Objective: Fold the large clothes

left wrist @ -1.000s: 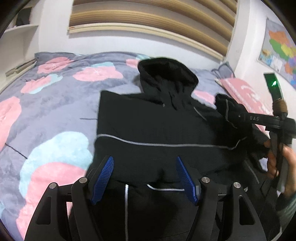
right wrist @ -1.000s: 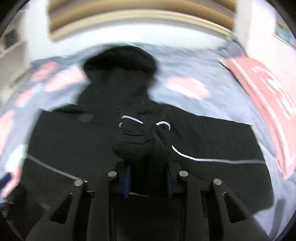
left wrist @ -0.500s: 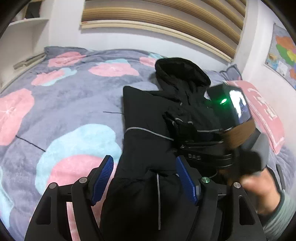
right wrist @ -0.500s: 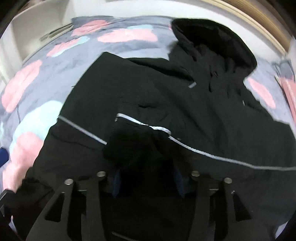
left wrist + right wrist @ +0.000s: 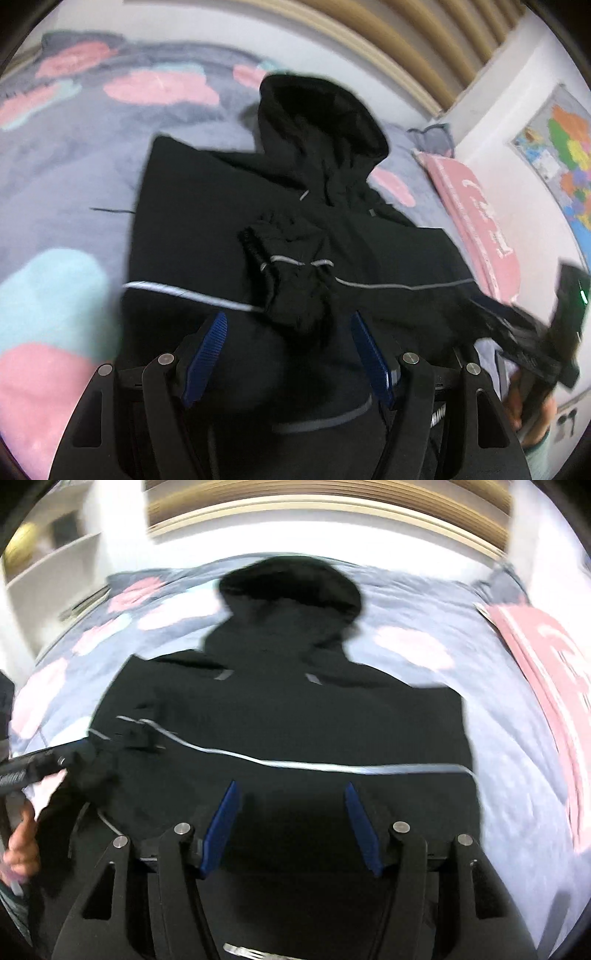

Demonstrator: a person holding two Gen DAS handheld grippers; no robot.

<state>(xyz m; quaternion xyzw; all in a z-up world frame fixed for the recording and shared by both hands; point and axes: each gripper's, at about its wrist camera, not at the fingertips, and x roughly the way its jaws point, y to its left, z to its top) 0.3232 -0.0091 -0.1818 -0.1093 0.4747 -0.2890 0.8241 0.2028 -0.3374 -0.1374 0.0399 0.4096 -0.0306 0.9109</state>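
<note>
A black hooded jacket (image 5: 207, 221) with a thin reflective stripe lies spread flat on the flowered bedspread (image 5: 66, 184), hood toward the headboard. One sleeve cuff (image 5: 291, 273) lies folded in across its chest. My left gripper (image 5: 288, 325) is open just short of that cuff, its blue pads clear of the cloth. My right gripper (image 5: 290, 797) hovers over the jacket (image 5: 295, 720) lower body; its jaws are opening with nothing between them. The left wrist view shows a hand (image 5: 532, 410) at its right edge holding the right tool.
A pink pillow (image 5: 476, 221) lies along the bed's right side under a wall map (image 5: 565, 147). A wooden slatted headboard (image 5: 369, 37) runs behind the hood. White shelves (image 5: 55, 565) stand at the left. Another hand (image 5: 18, 845) shows at the left edge.
The right gripper let go of the sleeve cuff, leaving it on the jacket's chest, and drew back to the right. The left gripper moved in toward the cuff.
</note>
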